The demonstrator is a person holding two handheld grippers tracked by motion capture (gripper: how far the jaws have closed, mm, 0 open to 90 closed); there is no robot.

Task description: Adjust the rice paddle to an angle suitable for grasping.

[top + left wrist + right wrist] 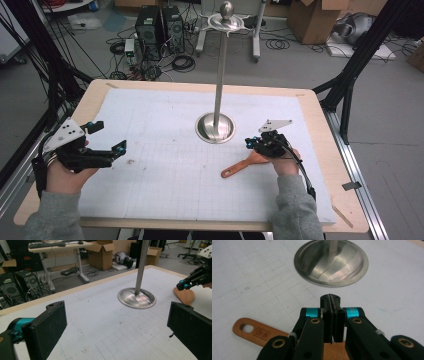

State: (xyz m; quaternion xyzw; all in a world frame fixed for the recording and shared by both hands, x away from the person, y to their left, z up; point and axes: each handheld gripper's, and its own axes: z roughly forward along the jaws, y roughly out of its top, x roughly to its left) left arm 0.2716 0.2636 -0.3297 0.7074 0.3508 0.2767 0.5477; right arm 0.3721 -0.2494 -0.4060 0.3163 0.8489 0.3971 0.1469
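Observation:
A wooden spatula (240, 166) lies flat on the white gridded mat (165, 185), its handle with a hanging hole (254, 331) pointing left toward the person. My right gripper (248, 143) hovers just over the spatula's broad end (185, 296). In the right gripper view, the right gripper (332, 301) has its jaws pressed together with nothing between them. My left gripper (107, 136) is held above the mat's left side, away from the spatula. Its jaws stand wide apart and empty around the left gripper (117, 327).
A metal stand with a round dished base (215, 127) and a tall pole topped by a ball (226, 9) rises mid-table, just beyond the right gripper. Black frame legs flank the table (320, 130). Boxes, computers and cables lie on the floor behind.

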